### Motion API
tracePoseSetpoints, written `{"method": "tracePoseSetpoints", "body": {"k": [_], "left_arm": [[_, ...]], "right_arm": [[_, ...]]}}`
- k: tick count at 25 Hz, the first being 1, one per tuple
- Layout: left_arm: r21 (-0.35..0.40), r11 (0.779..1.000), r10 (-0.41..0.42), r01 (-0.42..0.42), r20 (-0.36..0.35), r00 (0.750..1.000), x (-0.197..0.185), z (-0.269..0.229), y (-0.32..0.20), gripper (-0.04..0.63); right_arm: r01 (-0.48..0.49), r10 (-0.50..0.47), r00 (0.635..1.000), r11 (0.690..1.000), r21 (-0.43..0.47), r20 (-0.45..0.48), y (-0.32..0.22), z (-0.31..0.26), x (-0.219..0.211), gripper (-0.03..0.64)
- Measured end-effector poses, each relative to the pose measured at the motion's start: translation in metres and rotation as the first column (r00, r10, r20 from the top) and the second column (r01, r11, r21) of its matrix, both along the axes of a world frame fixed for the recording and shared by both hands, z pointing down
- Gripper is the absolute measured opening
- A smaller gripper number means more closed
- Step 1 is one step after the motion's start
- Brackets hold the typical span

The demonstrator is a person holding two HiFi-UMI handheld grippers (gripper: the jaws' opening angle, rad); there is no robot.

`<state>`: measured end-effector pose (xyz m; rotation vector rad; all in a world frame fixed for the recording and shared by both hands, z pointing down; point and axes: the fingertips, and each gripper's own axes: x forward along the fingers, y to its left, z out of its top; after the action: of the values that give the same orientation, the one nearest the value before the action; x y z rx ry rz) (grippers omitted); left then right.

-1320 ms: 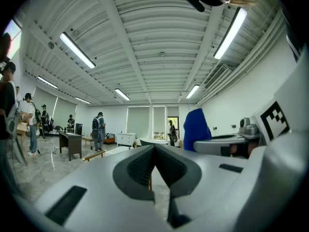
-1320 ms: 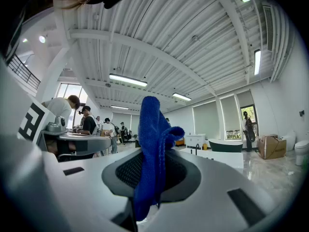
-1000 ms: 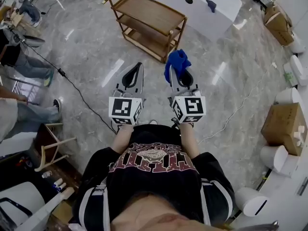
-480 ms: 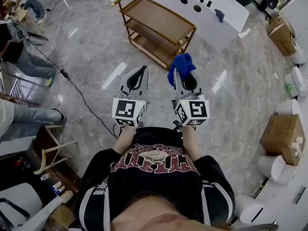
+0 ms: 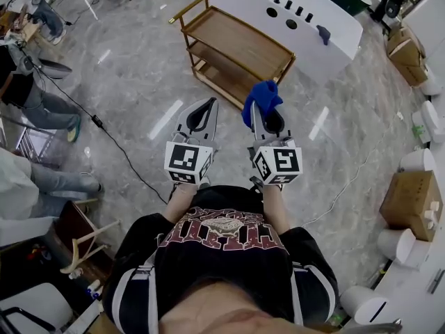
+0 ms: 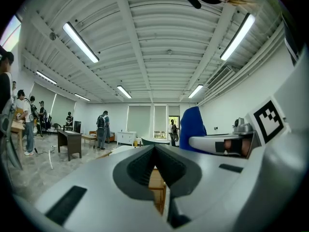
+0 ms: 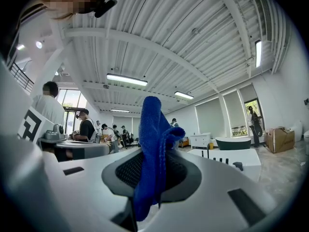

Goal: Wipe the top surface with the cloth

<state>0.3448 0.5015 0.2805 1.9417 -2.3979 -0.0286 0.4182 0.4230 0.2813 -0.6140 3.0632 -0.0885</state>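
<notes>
A blue cloth [image 5: 260,99] sticks up from my right gripper [image 5: 259,108], which is shut on it; in the right gripper view the cloth [image 7: 153,153] stands pinched between the jaws. My left gripper [image 5: 206,106] is shut with nothing in it, and through its jaws a bit of wood shows [image 6: 157,185]. Both grippers are held side by side in front of the person's chest, well short of a wooden three-shelf cart [image 5: 236,44]. Its top surface is bare. In the left gripper view the cloth [image 6: 192,125] appears to the right.
A white counter [image 5: 306,19] with holes and dark items stands behind the cart. A black cable [image 5: 104,127] runs over the marble floor at left. People stand at the left edge [image 5: 35,96]. Cardboard boxes [image 5: 410,186] and white cylinders line the right side.
The person has stepped toward the cart, which now sits lower in the head view. Both grippers stay together, the right still holding the cloth.
</notes>
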Motion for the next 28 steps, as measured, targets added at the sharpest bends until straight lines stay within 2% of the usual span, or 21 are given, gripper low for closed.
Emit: {"method": "tracePoseSetpoints", "body": {"k": [7,17,28], "left_arm": [[-0.009,1.000,0.019,-0.019,-0.001,1.000,-0.053,0.006,0.006,0.046],[-0.012,1.000,0.010,-0.010,-0.010,1.000,-0.102,0.008,0.002,0.046],[-0.016,1.000,0.004,-0.004,-0.005,1.000,-0.148,0.005,-0.046,0.046]], "right_arm": [[0.011,-0.011,1.000,1.000,-0.007,-0.012,0.011,0.009,-0.060,0.086],[0.017,-0.018,1.000,1.000,-0.013,-0.021,0.011,0.010,-0.108,0.086],[0.070,-0.070,0.998,0.997,-0.033,0.003,-0.029,0.008,-0.171,0.086]]}}
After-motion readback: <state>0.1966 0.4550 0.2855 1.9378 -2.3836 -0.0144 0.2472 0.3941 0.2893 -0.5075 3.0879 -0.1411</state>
